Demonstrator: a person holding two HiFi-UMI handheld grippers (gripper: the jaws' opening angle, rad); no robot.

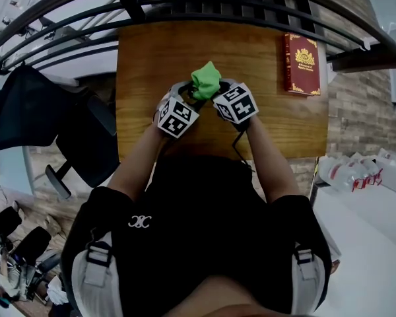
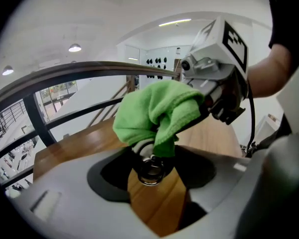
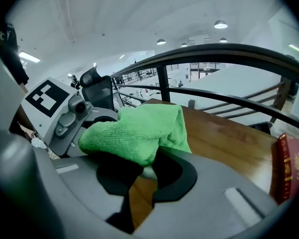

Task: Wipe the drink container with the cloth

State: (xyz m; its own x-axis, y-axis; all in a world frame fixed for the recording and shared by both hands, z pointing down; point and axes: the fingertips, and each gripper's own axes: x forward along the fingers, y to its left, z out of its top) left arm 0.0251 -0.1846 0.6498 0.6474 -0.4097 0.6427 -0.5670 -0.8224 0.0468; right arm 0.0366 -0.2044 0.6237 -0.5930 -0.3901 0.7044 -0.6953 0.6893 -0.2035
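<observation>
Counter (image 1: 277, 131) of brown wood stood in front of me, and a dark railing (image 1: 251, 8) ran behind its far edge. A red book (image 1: 302, 63) with gold print lay flat near the far right corner, well apart from my hands. I held both grippers close together above the middle of the counter, their marker cubes side by side. My right gripper (image 3: 143, 172) had its jaws closed on the green cloth (image 3: 139, 131), and the cloth hung folded over the tips. My left gripper (image 2: 150, 177) had its jaws narrow, closed on the drink container (image 2: 149, 167). I saw the container end-on as a small round dark part with a shiny ring. The cloth touched the container and covered its far part, so I could not tell its full shape.
</observation>
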